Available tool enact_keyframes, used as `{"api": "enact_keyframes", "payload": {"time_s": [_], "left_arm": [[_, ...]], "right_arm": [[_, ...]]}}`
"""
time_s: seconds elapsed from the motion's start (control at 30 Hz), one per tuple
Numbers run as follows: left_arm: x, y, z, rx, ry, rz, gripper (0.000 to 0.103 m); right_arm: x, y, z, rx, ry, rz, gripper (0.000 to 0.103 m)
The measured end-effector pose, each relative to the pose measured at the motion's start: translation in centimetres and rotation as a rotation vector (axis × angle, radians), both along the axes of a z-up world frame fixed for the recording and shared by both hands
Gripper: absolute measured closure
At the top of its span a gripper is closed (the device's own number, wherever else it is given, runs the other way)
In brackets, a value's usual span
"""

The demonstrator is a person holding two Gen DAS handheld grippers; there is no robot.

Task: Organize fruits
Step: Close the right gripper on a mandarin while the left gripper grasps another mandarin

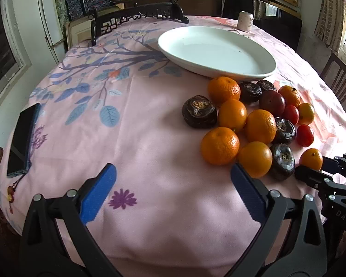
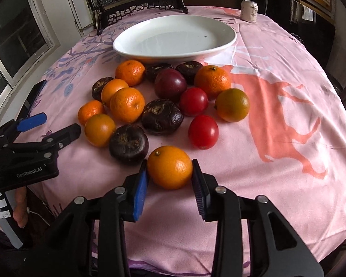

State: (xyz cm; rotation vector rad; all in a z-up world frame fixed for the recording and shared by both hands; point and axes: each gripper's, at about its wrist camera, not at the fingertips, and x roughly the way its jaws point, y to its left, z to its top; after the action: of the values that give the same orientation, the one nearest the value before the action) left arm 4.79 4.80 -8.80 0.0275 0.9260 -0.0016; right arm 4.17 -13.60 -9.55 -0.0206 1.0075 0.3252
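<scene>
Right claw (image 2: 169,175) was pinching a small orange (image 2: 170,167), blue pads touching both its sides. That orange was smooth, bright, round, with a tiny green stem dot on top, sitting on the table (image 2: 276,180) at the near edge of the fruit pile, a bit apart from the rest. In the left view the same orange (image 1: 311,159) showed just beyond the right claw's black finger tip.

Left claw (image 1: 173,184) was spread wide, nothing between its blue pads (image 1: 99,191), hovering over bare pink cloth left of the pile; its right pad sat just beside an orange (image 1: 255,159).

The pile lay on the table between the claws and the white plate (image 2: 228,38):
- several oranges, some pebbly-skinned mandarins (image 2: 127,105), one greenish-orange fruit (image 2: 232,105) on the right
- two red tomatoes (image 2: 203,132), glossy
- a dark purple plum-like fruit (image 2: 170,85)
- dark brown wrinkled water-chestnut-like fruits (image 2: 162,117), crusty tops

The plate was oval, with no fruit on it, and the far fruits were just beside its near rim.

A can (image 2: 249,10) stood on the far side of the table, well apart from the fruit. A dark phone (image 1: 23,138) lay near the left edge. A dark carved stand (image 1: 140,16) stood behind the plate.
</scene>
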Motion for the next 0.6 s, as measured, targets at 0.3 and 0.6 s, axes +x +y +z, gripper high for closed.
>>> {"api": "enact_keyframes", "payload": {"time_s": [0.3,0.6], "left_arm": [[1.8,-2.2,-0.8,-0.051,0.007,-0.091,0.048],[2.5,-2.6,-0.9,-0.059,-0.01,-0.114,0.047]], "right_arm": [[-0.5,-0.9,0.8,0.016,-0.02,-0.004,0.067],[-1.2,-1.5,1.9,0.026,-0.052,-0.017,0.067]]}}
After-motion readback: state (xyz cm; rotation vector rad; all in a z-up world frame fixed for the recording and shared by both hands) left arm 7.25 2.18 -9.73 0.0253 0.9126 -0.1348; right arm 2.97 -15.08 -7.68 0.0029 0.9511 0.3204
